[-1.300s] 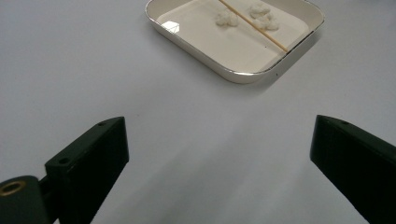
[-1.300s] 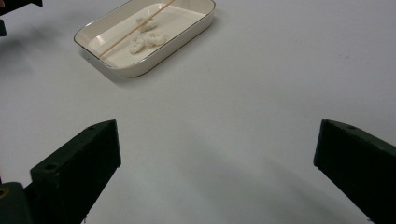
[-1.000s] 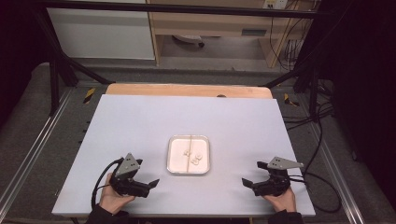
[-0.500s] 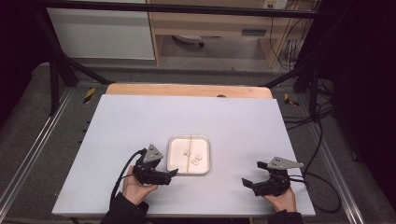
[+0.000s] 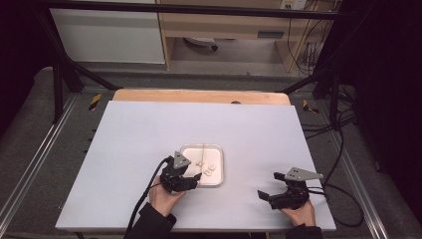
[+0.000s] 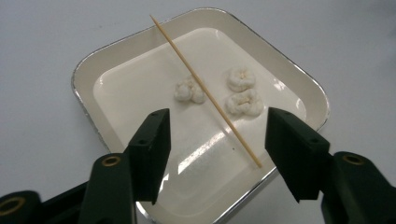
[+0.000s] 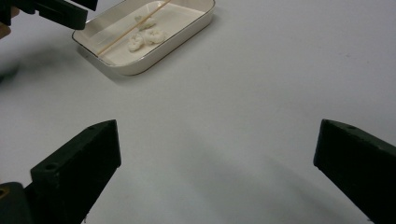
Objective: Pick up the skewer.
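— Where the high view gives a pale blur inside the tray [image 5: 185,150], what does the left gripper view make of it?

— It resolves it: a thin wooden skewer [image 6: 205,90] lies slantwise across the tray [image 6: 88,74], with three small white lumps [image 6: 240,79] around its middle, one on one side and two on the other. The right gripper view catches the same tray [image 7: 187,27] from low and far off.

— And the hands?

— The left hand-held gripper [image 5: 195,177] sits at the tray's near left edge, tipped down over it, jaws parted with the skewer's near end between them and nothing grasped. The left hand [image 5: 164,195] comes in from the bottom edge. The right hand-held gripper [image 5: 265,194] rests well apart near the desk's front right, jaws spread wide and released, over bare surface.

— The surroundings?

— A pale desk [image 5: 149,129] with a wooden strip [image 5: 199,96] along its far edge, grey floor, dark frame legs, cables [image 5: 343,149] at right.
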Available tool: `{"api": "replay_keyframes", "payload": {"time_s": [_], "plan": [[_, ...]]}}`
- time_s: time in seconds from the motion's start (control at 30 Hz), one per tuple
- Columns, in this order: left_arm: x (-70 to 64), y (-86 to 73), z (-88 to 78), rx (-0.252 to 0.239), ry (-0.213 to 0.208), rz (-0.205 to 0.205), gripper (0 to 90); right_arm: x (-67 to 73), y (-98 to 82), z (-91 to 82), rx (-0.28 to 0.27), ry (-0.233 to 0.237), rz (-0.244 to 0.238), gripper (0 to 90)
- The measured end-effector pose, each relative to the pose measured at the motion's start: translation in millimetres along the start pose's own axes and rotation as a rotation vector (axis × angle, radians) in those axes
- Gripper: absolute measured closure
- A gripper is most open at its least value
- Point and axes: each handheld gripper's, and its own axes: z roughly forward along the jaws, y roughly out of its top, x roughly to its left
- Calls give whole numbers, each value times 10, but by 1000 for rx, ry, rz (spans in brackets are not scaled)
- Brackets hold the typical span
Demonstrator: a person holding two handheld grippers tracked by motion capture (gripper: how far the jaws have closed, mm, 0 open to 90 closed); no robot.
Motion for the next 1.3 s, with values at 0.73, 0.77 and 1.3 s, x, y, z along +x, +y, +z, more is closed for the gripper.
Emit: {"api": "replay_keyframes", "payload": {"time_s": [0.73,0.77,1.3], "plan": [[-248,8,345,22,123,-35,761,0,-1,-2,0,-1,-3,13],[-256,6,353,20,125,-41,769,0,-1,-1,1,0,-3,13],[-304,-4,412,-5,186,-136,877,2,-5,11,9,2,-6,14]]}}
